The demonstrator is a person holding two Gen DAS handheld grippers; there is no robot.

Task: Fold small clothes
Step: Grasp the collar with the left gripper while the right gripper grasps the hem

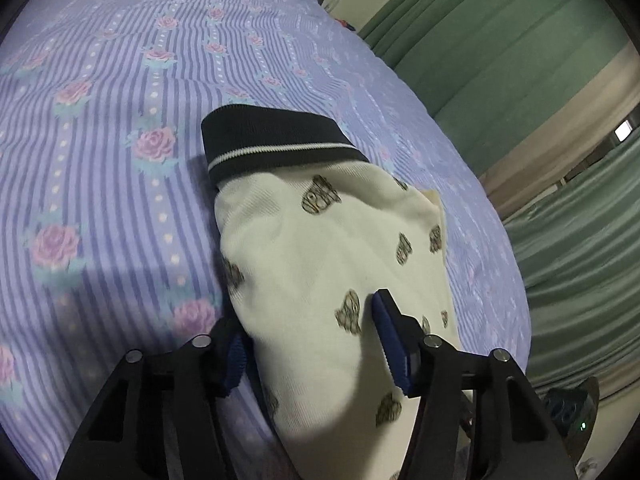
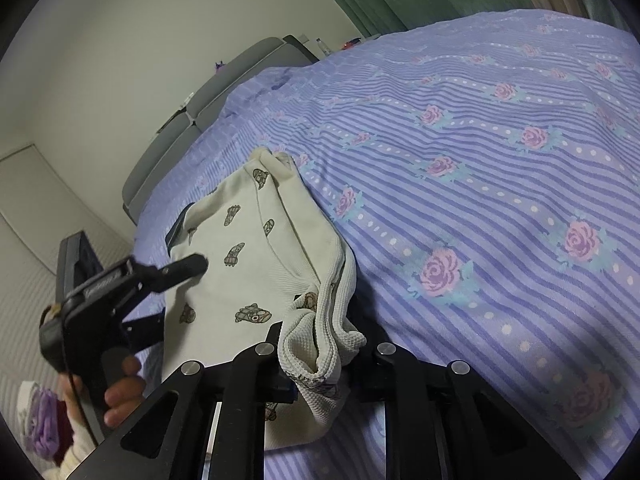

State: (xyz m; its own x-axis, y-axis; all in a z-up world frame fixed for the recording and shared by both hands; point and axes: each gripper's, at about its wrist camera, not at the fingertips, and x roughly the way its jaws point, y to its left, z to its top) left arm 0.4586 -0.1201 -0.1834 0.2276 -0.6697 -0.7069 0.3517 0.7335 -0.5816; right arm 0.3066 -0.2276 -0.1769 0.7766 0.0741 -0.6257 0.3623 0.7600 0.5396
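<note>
A small cream garment (image 1: 320, 248) with brown printed motifs and a dark navy collar (image 1: 272, 140) lies on the purple floral bedspread (image 1: 100, 160). My left gripper (image 1: 308, 344) is open, its blue-padded fingers (image 1: 390, 340) straddling the near part of the garment. In the right wrist view the same garment (image 2: 256, 248) lies ahead, and my right gripper (image 2: 320, 352) is shut on a bunched edge of it (image 2: 320, 344). The left gripper (image 2: 184, 268) shows there at the left, held by a hand, above the garment.
The bedspread (image 2: 480, 200) spreads wide to the right of the garment. Green curtains (image 1: 520, 60) hang past the bed's far side. A grey headboard (image 2: 224, 92) and cream wall (image 2: 100, 60) stand behind the bed. Purple cloth (image 2: 42, 424) lies low at the left.
</note>
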